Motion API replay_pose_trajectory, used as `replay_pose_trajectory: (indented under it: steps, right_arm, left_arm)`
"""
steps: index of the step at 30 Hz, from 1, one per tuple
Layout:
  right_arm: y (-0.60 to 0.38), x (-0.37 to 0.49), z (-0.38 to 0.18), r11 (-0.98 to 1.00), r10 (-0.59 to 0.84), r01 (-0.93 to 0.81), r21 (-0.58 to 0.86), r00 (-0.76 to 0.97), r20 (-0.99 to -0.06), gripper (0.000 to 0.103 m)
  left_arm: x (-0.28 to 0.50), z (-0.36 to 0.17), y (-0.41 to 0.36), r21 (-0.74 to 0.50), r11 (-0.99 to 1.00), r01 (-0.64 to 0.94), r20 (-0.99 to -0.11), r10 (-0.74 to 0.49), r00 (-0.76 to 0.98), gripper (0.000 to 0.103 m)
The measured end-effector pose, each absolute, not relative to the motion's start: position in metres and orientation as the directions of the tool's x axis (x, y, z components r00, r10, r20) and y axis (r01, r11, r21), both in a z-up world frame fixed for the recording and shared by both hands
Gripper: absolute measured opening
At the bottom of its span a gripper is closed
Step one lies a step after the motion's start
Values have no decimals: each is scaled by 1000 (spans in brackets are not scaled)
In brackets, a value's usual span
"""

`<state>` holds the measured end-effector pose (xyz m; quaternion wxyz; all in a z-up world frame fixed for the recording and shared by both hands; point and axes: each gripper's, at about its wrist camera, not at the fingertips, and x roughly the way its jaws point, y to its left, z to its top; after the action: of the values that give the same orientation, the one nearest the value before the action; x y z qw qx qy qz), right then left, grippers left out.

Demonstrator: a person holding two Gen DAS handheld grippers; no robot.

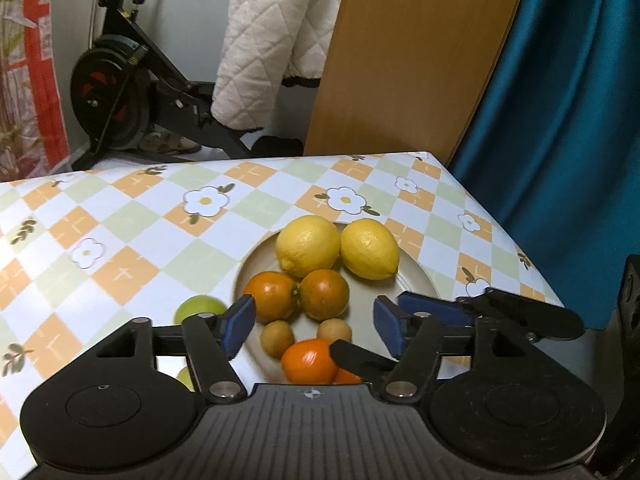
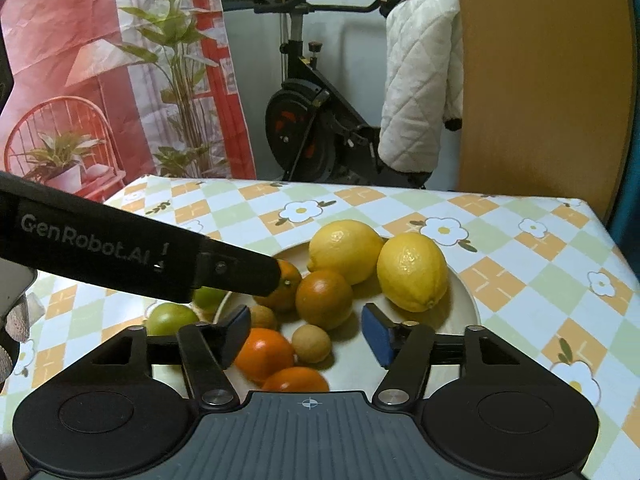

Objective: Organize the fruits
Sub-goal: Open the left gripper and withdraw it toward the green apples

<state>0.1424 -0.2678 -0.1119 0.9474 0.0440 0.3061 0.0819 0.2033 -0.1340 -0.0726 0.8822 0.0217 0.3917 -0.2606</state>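
Note:
A pale plate point(image 1: 420, 280) on the checked tablecloth holds two lemons point(image 1: 308, 245), two dark oranges point(image 1: 324, 294), two small brown fruits point(image 1: 277, 338) and bright oranges point(image 1: 310, 360). My left gripper point(image 1: 314, 326) hovers open over the plate's near side, and its pads touch no fruit. In the right wrist view my right gripper point(image 2: 306, 334) is open too, above a bright orange point(image 2: 264, 354) and a brown fruit point(image 2: 311, 343). Two green limes point(image 2: 172, 318) lie on the cloth left of the plate point(image 2: 460, 300). The left gripper's black finger point(image 2: 240, 270) reaches in over a dark orange.
The table's far edge and right corner point(image 1: 424, 156) lie close behind the plate. Beyond stand a wooden board point(image 1: 412, 60), a teal curtain point(image 1: 568, 100), an exercise bike point(image 1: 120, 92) draped with a white quilt, and a red patterned hanging point(image 2: 80, 40).

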Motion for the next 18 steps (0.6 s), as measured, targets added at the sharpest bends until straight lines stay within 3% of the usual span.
replay_pose_trajectory:
  steps: [7, 18]
  right_arm:
    - [-253, 119, -100, 982, 185, -137, 126, 808, -560, 71]
    - [-223, 100, -95, 980, 200, -167, 110, 797, -570, 71]
  left_arm:
    - [180, -62, -112, -126, 888, 443, -686, -401, 607, 80]
    - [161, -61, -78, -103, 907, 408, -677, -364, 639, 81]
